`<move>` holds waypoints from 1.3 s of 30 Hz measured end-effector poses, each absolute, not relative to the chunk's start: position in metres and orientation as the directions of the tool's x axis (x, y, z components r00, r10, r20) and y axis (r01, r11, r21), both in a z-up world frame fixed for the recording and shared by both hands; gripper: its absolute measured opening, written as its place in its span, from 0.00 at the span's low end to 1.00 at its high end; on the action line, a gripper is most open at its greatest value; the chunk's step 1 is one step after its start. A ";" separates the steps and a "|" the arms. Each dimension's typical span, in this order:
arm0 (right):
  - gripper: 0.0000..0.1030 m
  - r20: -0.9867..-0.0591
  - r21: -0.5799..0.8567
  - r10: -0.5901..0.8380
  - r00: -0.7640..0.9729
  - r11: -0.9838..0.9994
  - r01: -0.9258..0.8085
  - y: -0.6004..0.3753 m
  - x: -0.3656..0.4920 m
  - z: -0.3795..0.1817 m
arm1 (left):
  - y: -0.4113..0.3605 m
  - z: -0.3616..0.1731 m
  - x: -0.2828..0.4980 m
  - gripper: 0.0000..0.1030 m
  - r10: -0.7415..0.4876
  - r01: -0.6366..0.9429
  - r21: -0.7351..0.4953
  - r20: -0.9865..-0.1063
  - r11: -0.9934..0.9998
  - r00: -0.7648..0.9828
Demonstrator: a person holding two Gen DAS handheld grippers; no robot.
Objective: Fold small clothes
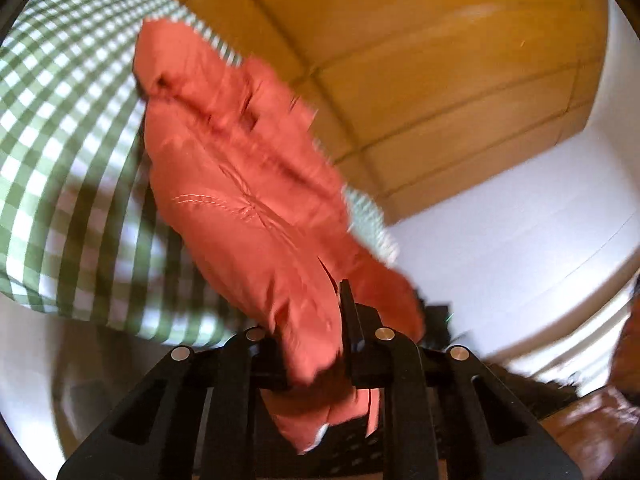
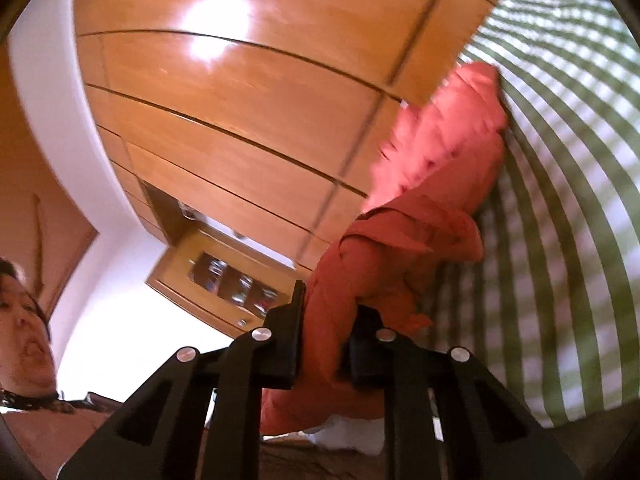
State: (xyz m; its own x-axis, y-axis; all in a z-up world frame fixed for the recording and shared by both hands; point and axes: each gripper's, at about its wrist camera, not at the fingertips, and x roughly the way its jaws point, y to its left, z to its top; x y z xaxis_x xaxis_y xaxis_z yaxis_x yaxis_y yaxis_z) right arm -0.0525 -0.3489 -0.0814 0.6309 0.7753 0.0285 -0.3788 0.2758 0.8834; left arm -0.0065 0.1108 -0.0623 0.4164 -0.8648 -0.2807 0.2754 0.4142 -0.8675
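Note:
A small coral-red garment (image 1: 248, 208) hangs in the air, stretched between both grippers. My left gripper (image 1: 316, 344) is shut on one edge of it, with cloth bunched between its black fingers. My right gripper (image 2: 324, 344) is shut on another edge of the same garment (image 2: 420, 216). The garment's far end reaches toward a green-and-white checked cloth (image 1: 68, 152), which also shows in the right wrist view (image 2: 560, 200). Both views are tilted and blurred.
Wooden panelled cabinets (image 2: 240, 92) and a white wall (image 1: 520, 240) fill the background. A glass-fronted wooden cabinet (image 2: 224, 276) is behind. The person's face (image 2: 24, 336) is at the lower left of the right wrist view.

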 end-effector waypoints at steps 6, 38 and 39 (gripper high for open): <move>0.14 0.142 0.886 0.773 0.619 0.179 -0.428 -0.361 -0.062 -0.068 | 0.123 -0.033 -0.026 0.16 -0.865 0.348 -0.863 -0.178 0.366 0.469; 0.98 -0.291 0.932 0.644 0.708 0.358 0.058 -0.429 -0.104 -0.100 | 0.132 -0.037 0.069 0.16 -0.885 0.342 -0.935 0.074 0.099 0.459; 0.98 -0.308 0.935 0.659 0.686 0.345 0.088 -0.429 -0.114 -0.107 | 0.132 -0.038 0.069 0.16 -0.886 0.341 -0.935 0.075 0.097 0.458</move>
